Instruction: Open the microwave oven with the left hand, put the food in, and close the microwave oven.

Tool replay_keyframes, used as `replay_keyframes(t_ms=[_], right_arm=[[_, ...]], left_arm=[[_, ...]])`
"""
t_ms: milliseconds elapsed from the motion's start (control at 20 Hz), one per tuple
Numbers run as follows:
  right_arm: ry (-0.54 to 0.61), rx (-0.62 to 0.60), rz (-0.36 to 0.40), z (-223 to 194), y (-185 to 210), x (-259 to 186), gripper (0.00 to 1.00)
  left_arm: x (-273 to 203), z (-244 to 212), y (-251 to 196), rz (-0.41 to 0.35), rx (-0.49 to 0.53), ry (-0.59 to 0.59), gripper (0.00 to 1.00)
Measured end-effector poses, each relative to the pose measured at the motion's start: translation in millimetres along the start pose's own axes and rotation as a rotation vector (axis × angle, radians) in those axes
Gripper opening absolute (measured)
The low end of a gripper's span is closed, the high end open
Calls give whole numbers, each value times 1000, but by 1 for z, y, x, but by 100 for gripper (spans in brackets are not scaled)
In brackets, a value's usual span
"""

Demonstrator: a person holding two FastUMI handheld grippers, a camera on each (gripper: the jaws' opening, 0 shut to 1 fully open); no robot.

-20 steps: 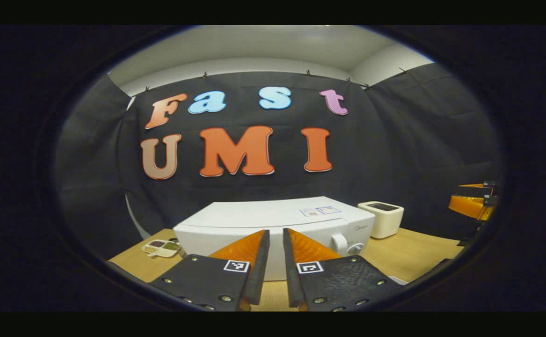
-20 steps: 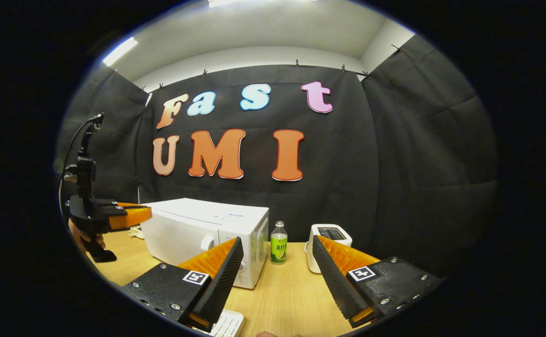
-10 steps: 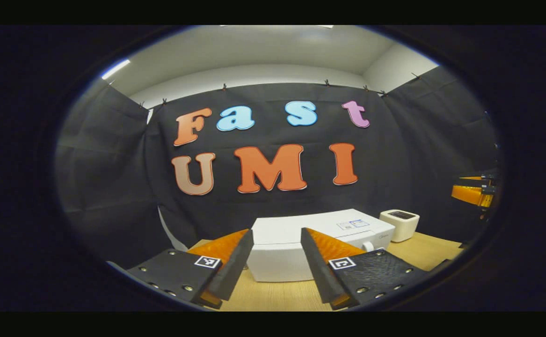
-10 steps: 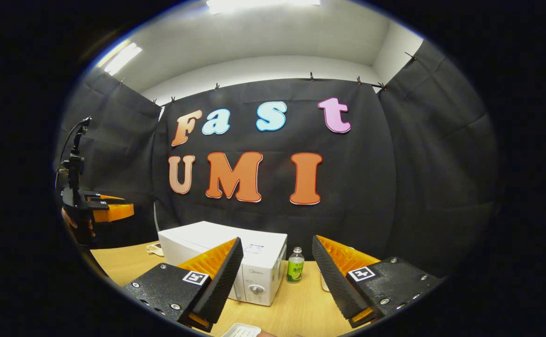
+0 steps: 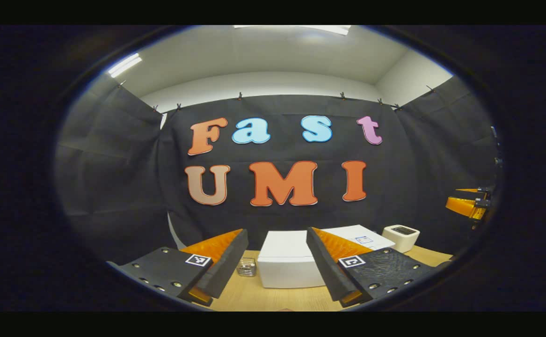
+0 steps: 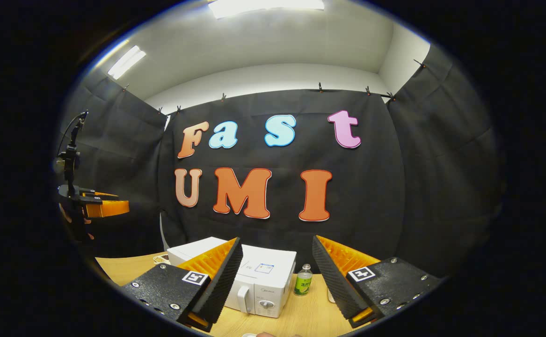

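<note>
The white microwave (image 5: pixel 282 267) stands on the wooden table (image 5: pixel 273 297), seen side-on beyond my left gripper (image 5: pixel 277 231), which is open and holds nothing. In the right gripper view the microwave (image 6: pixel 265 276) shows its front corner, with its door handle (image 6: pixel 243 299) and a knob (image 6: pixel 266 304); the door looks closed. My right gripper (image 6: pixel 277 238) is open and empty, well back from the oven. The left gripper (image 6: pixel 100 208) hangs at the far left there, held by a hand (image 6: pixel 67 216). The right gripper (image 5: pixel 467 206) appears at the far right edge of the left gripper view.
A white toaster (image 5: pixel 400 236) sits right of the microwave. A green-labelled bottle (image 6: pixel 303 286) stands between them. A small glass jar (image 5: pixel 246 267) rests left of the oven, and a small dish (image 6: pixel 160 258) lies behind it. Black cloth walls close in the booth.
My left gripper went from nearly shut to open. Both grippers drew back from the microwave, which now looks smaller and lower in both views.
</note>
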State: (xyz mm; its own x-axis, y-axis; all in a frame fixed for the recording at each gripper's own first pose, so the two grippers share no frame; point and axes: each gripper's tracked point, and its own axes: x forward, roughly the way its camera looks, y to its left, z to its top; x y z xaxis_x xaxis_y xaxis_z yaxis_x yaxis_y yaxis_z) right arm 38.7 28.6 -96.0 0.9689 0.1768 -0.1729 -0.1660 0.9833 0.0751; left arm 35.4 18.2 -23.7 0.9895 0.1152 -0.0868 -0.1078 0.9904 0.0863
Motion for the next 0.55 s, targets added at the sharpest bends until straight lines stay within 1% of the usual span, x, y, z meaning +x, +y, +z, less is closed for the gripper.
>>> replay_keyframes(t_ms=[50, 100, 150, 200, 550], right_arm=[[1, 13, 10, 1, 4, 1, 93], [5, 26, 20, 0, 7, 2, 93], [7, 35, 28, 1, 9, 3, 93], [6, 39, 30, 1, 9, 5, 93], [-9, 4, 27, 1, 8, 6, 93]], left_arm=[[1, 1, 1, 9, 9, -4, 83], [1, 0, -3, 6, 12, -5, 80], [0, -1, -8, -4, 12, -1, 83], [0, -1, -10, -10, 11, 2, 83], [-1, -1, -6, -6, -2, -13, 83]])
